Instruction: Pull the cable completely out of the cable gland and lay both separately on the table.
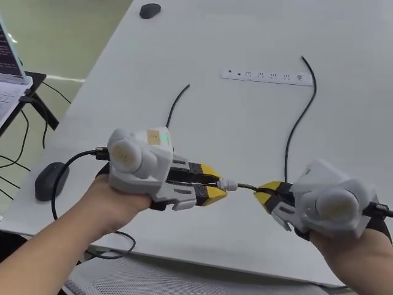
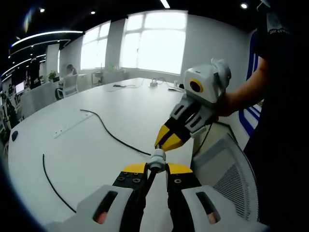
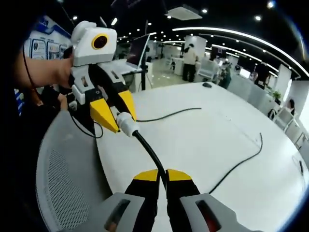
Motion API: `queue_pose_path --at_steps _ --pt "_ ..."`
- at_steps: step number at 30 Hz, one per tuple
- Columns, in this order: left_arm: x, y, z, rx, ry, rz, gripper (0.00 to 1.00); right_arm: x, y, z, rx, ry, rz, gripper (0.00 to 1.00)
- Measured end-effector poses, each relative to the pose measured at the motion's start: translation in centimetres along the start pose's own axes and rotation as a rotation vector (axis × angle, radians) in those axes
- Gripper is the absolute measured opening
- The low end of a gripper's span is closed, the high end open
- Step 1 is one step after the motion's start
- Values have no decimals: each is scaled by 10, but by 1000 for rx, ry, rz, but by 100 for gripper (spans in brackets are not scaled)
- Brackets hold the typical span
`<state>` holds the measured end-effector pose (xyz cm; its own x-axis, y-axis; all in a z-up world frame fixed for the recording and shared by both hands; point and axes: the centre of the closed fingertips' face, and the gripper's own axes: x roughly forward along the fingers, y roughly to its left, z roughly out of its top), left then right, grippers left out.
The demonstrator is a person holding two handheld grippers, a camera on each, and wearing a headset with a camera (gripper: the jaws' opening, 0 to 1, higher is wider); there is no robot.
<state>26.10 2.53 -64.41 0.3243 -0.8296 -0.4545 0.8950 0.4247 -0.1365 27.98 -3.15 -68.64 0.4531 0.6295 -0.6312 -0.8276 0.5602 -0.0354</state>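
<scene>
Desk (image 1: 233, 37): white and wide. The work is held just above its near edge. A grey mesh chair (image 1: 153, 273) sits below that edge.

Left gripper (image 1: 216, 184): held roughly level and pointing right. Its fingers (image 2: 136, 168) are closed on the gland, which sits at their yellow tips.

Right gripper (image 1: 265, 190): faces the left one, tips near each other but apart. Its fingers (image 3: 146, 176) are closed on the cable (pinched right at the tips, clearest in the right gripper view).

Power strip (image 1: 267, 76): white, flat on the far side of the desk, well apart from both grippers.

Cable (image 1: 247, 187): black. A short span runs from the gland to the right fingers, off the desk, and it is not yet out of the gland. Beyond the right gripper a long black run lies on the desk, curving up past the right end of the power strip. The gripper hides where it joins.

Short lead (image 1: 177, 104): black, loose on the desk beyond the left gripper.

Mouse (image 1: 150, 10): dark, at the far desk edge. Second mouse (image 1: 49, 181): at the left edge.

Gland (image 1: 228, 184): small and white, protruding from the left fingers toward the right gripper, with the cable entering its right end.
</scene>
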Motion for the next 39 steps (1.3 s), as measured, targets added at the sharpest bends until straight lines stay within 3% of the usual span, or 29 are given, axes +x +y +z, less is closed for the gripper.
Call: queue_pose_path --at_steps 10,16,29,32,35,39 --pt "0 -6 5 -5 -26 10 15 2 -19 -32 194 58 -75 0" --pt "0 -8 1 -7 -18 16 15 2 -18 -43 267 80 -89 0" --pt "-4 -9 5 6 -6 12 15 -12 -15 -35 222 36 -94 2" --pt "-6 -10 8 -4 -21 6 15 -17 -14 -30 171 16 -97 4" --pt "-7 -11 11 -26 -41 6 15 -23 -11 -19 128 -15 -101 12" --pt "-7 -13 10 -25 -38 5 15 -30 -1 3 -19 -50 -134 17"
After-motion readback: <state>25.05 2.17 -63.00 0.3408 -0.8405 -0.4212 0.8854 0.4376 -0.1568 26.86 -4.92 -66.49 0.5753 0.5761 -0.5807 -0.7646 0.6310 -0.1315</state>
